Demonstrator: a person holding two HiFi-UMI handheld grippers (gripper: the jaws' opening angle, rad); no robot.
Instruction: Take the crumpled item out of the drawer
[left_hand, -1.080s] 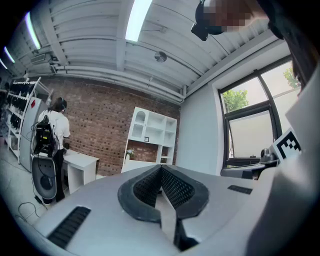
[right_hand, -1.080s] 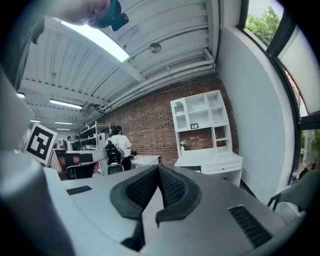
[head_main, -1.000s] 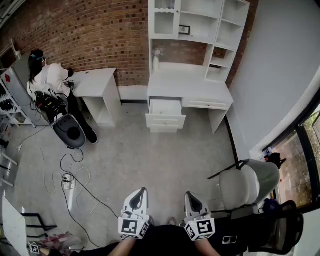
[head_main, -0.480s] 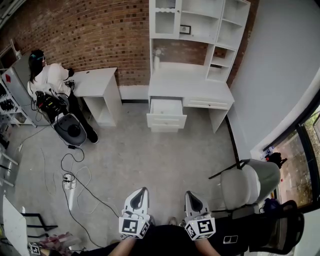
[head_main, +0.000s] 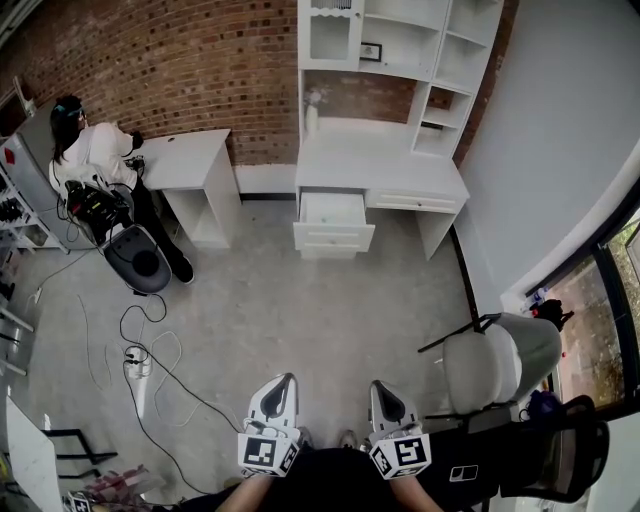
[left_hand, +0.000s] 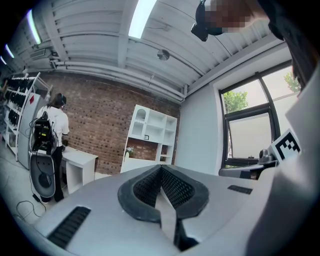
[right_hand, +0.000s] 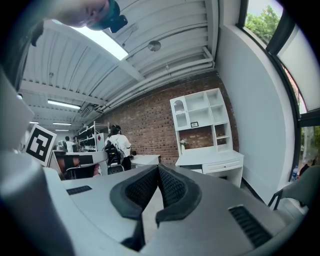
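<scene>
A white desk (head_main: 380, 170) with a shelf unit on top stands against the far brick wall. Its upper left drawer (head_main: 333, 212) is pulled open. The inside looks pale, and I cannot make out a crumpled item from this distance. My left gripper (head_main: 288, 379) and right gripper (head_main: 378, 387) are held side by side low in the head view, far from the desk and above the floor. In the left gripper view the left gripper (left_hand: 161, 168) is shut with nothing in it. The right gripper (right_hand: 158, 168) is likewise shut and empty. The desk (right_hand: 210, 159) shows beyond it.
A person (head_main: 92, 150) sits at a small white table (head_main: 190, 165) on the far left, with a black round base (head_main: 138, 262) behind. Cables and a power strip (head_main: 135, 365) lie on the floor at the left. A grey chair (head_main: 500, 365) stands at my right by the window.
The head view has shifted slightly, so the desk sits a little higher in the frame. Both grippers keep the same place and stay shut.
</scene>
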